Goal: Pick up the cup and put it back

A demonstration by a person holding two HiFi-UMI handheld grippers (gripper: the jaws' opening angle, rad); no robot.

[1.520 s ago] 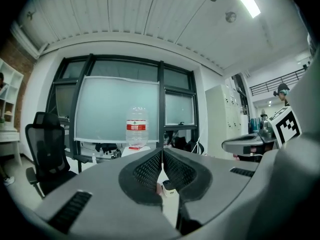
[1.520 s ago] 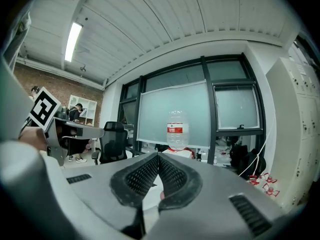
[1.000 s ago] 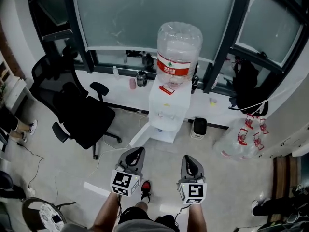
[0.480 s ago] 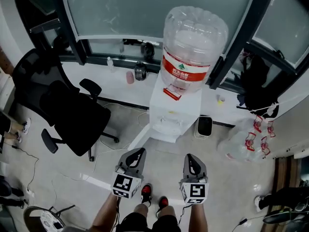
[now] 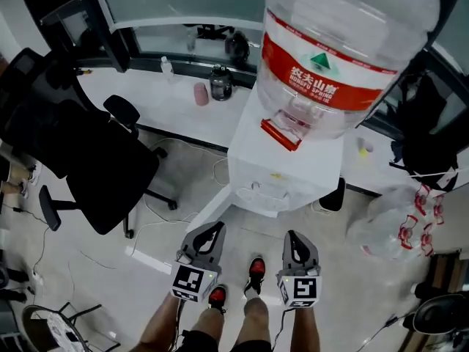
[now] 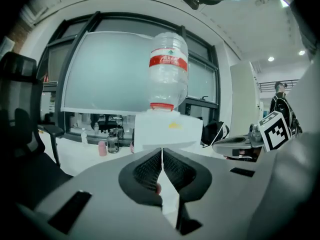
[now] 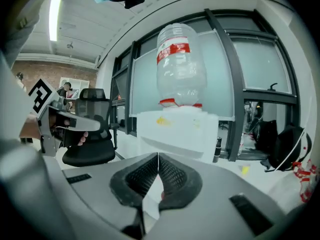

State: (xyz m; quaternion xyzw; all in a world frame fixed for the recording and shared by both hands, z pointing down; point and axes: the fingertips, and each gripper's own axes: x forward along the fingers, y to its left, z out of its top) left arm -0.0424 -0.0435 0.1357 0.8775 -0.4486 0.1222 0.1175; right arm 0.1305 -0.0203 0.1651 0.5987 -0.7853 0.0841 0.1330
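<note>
— Inspector: Grey-bodied left gripper (image 6: pixel 162 156): state of the claw?
— Recorder: Shut tip to tip. Ribbed black pads (image 6: pixel 148 170) pressed flat together, nothing between.

— Inspector: Right gripper (image 7: pixel 158 160)?
— Recorder: Same. Closed pad to pad, empty.

— Inspector: Position of both?
— Recorder: Held side by side in front of the water dispenser (image 5: pixel 282 169), near it but apart from it, pointed toward its white front. Marker cubes facing up in the head view.

— Inspector: Location of the pink cup (image 5: pixel 201 94)?
— Recorder: Upright on the white ledge (image 5: pixel 157 112), left of the water dispenser in the head view. Well apart from both grippers, untouched. Just beside a dark jar (image 5: pixel 219 83), which stands between cup and dispenser.

— Inspector: On top of the dispenser?
— Recorder: Large clear bottle (image 5: pixel 344 28), red label, set neck down.

— Inspector: Further out?
— Recorder: Black office chair (image 5: pixel 99 163) on the floor, further left of the dispenser than the cup. Black backpack (image 5: pixel 432 134) to the right of the dispenser. Clear plastic bag (image 5: pixel 392 222) on the floor, right of the dispenser, below the backpack in the head view.
</note>
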